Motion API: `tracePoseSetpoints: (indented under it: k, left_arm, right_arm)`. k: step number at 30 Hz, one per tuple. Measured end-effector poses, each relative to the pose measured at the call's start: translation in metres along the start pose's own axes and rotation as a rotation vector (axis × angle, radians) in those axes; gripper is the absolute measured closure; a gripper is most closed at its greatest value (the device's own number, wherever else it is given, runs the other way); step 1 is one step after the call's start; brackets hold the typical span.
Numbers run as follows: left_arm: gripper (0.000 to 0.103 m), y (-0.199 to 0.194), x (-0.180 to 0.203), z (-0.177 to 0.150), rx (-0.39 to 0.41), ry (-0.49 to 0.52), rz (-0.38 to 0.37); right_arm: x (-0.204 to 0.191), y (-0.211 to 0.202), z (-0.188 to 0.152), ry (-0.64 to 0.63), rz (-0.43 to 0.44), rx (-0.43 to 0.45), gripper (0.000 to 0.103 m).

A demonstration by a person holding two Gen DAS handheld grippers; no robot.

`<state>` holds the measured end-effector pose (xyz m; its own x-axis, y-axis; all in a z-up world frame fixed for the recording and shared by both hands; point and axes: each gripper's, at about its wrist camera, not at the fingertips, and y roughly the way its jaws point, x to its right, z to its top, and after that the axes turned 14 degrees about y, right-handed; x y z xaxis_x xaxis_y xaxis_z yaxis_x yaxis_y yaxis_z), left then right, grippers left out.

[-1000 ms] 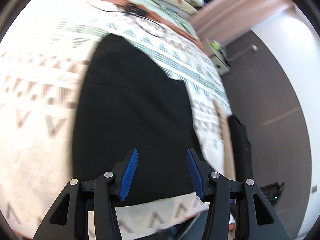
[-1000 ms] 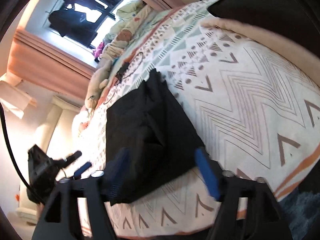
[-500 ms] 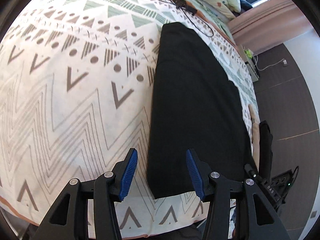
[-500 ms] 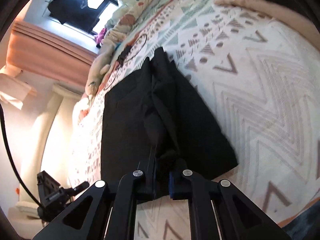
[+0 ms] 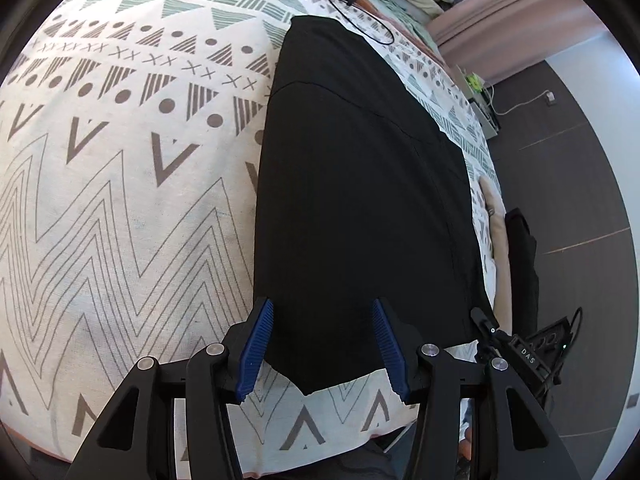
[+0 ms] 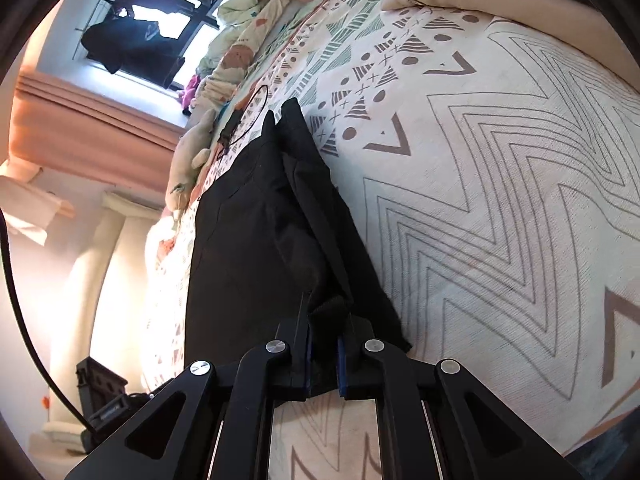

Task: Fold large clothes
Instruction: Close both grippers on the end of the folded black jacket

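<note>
Black garment lies lengthwise away from left tool, w/ jaws apart.

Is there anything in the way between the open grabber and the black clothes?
Nothing visible is. The left gripper is open, its blue fingers either side of the near edge of the black garment, with only patterned bedspread around. The black cable lies at the far end. The right gripper already pinches the garment.
</note>
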<state>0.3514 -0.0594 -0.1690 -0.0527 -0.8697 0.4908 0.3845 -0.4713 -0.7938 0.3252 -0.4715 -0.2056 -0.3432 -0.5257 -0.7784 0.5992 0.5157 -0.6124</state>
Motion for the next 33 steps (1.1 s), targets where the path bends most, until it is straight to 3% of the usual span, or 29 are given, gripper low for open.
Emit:
tracePoseSetpoints:
  k: [2, 6, 9, 16, 17, 18, 22, 33]
  left_arm:
    - [0.051, 0.001, 0.0, 0.0, 0.002, 0.006, 0.012]
    - [0.051, 0.004, 0.002, 0.001, 0.009, 0.016, 0.018]
    - [0.051, 0.007, 0.003, 0.001, 0.013, 0.026, 0.019]
    - [0.052, 0.017, 0.0, -0.004, -0.012, 0.043, 0.061]
    - [0.057, 0.017, -0.001, -0.005, -0.007, 0.04, 0.054]
    - [0.068, 0.017, -0.003, -0.006, -0.005, 0.037, 0.052]
    - [0.081, 0.011, -0.003, -0.006, 0.01, 0.07, 0.047]
    - [0.085, -0.021, 0.0, -0.012, 0.026, 0.141, 0.082]
  right_arm:
    - [0.004, 0.001, 0.001, 0.018, -0.022, -0.006, 0.094]
    - [0.009, -0.001, 0.003, 0.026, -0.087, -0.002, 0.053]
    - [0.011, 0.004, 0.006, 0.02, -0.09, -0.04, 0.046]
    - [0.015, 0.023, 0.006, 0.031, -0.023, -0.108, 0.046]
    - [0.014, 0.023, 0.005, 0.02, -0.02, -0.105, 0.05]
    - [0.014, 0.024, 0.004, 0.016, -0.009, -0.115, 0.062]
    - [0.015, 0.02, -0.003, 0.021, 0.048, -0.13, 0.08]
    - [0.01, 0.001, -0.037, -0.018, 0.053, -0.169, 0.083]
